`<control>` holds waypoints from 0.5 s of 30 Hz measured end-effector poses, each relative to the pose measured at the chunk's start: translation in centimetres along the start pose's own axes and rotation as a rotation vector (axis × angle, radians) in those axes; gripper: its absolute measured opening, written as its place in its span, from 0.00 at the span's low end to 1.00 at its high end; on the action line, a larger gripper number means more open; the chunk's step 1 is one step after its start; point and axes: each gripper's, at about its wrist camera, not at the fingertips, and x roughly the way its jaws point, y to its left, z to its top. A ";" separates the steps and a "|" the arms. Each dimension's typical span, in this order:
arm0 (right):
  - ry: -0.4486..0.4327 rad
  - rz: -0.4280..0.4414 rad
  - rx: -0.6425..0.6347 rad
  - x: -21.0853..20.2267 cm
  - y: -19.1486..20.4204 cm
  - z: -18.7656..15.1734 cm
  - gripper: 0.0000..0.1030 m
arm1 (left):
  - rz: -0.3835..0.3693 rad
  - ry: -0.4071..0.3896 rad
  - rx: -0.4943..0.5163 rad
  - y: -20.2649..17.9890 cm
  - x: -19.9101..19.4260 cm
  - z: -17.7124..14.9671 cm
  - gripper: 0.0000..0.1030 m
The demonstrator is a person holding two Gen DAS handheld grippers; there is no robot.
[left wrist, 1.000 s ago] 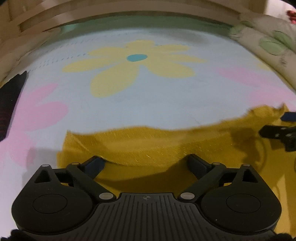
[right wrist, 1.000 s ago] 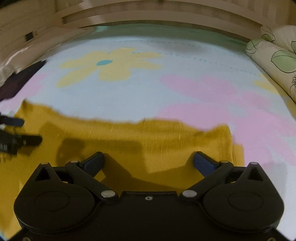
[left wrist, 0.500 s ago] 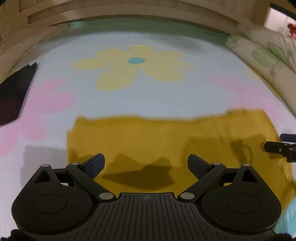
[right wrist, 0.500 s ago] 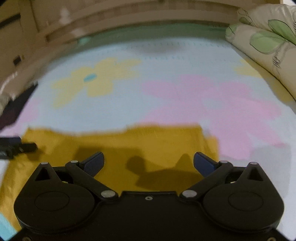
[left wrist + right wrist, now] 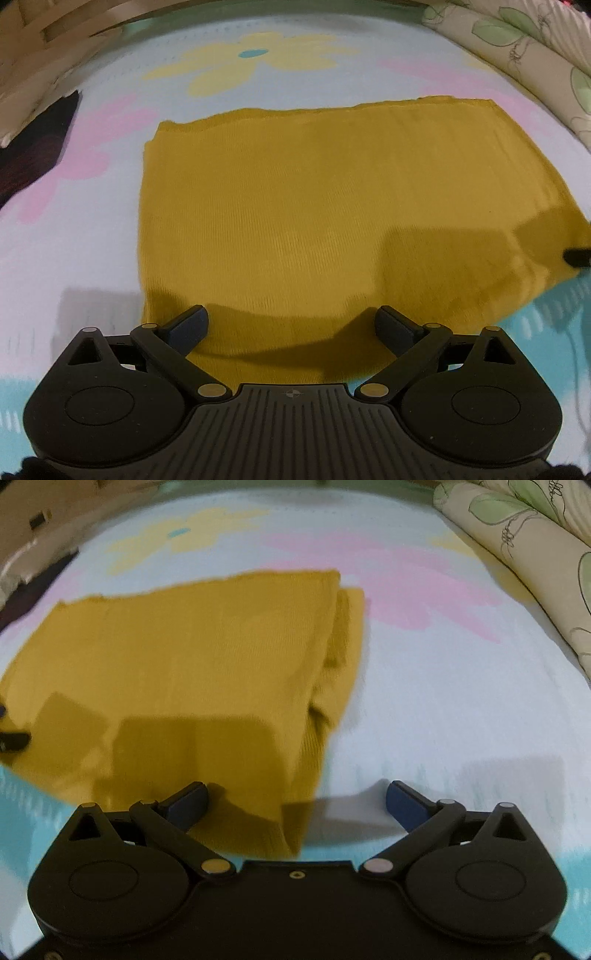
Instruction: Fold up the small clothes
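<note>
A mustard-yellow ribbed garment [image 5: 332, 206] lies flat on the flowered sheet, folded into a rough rectangle. In the right wrist view it [image 5: 192, 672] shows a doubled layer along its right edge. My left gripper [image 5: 291, 325] is open and empty, hovering over the garment's near left edge. My right gripper [image 5: 295, 801] is open and empty over the garment's near right corner. A tip of the right gripper shows at the right edge of the left wrist view [image 5: 578, 256], and a tip of the left gripper at the left edge of the right wrist view [image 5: 13, 740].
The sheet [image 5: 92, 236] is pale blue with yellow and pink flowers. A dark garment [image 5: 33, 147] lies at the far left. A leaf-print pillow or duvet [image 5: 535, 554] runs along the right. A wooden slatted headboard [image 5: 74, 26] stands behind.
Both grippers have pulled back towards me and risen. The garment's far edge, held up a second ago, now lies flat on the sheet and more of the garment is in view.
</note>
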 end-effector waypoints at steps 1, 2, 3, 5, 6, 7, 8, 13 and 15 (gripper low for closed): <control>0.007 -0.001 0.001 -0.1 0.0 -0.3 1.00 | -0.006 0.003 -0.017 0.2 -0.1 -0.1 0.96; 0.015 0.000 0.009 -0.2 -0.1 -0.4 1.00 | -0.013 0.002 -0.029 0.3 -0.1 -0.2 0.97; 0.022 0.003 0.024 -0.3 -0.3 -0.6 1.00 | -0.018 -0.001 -0.029 0.3 -0.1 -0.4 0.99; 0.037 0.010 0.053 -0.5 -0.7 -0.7 1.00 | -0.023 -0.009 -0.022 0.2 0.0 -0.5 0.99; 0.043 0.014 0.075 -0.6 -1.0 -0.6 1.00 | -0.023 -0.011 -0.026 0.3 0.0 -0.5 0.99; 0.045 0.025 0.110 -1.5 -0.8 -1.0 1.00 | -0.023 -0.011 -0.031 0.3 0.0 -0.5 0.99; 0.038 0.052 0.153 -2.2 -1.0 -1.1 1.00 | -0.023 -0.010 -0.033 0.2 0.0 -0.5 0.99; -0.021 0.155 0.231 -3.8 -1.8 -0.3 1.00 | -0.077 -0.021 -0.037 -0.6 -1.5 0.1 0.98; -0.029 0.175 0.242 -3.9 -2.1 0.1 1.00 | -0.078 -0.069 -0.034 -1.4 -2.4 1.2 0.98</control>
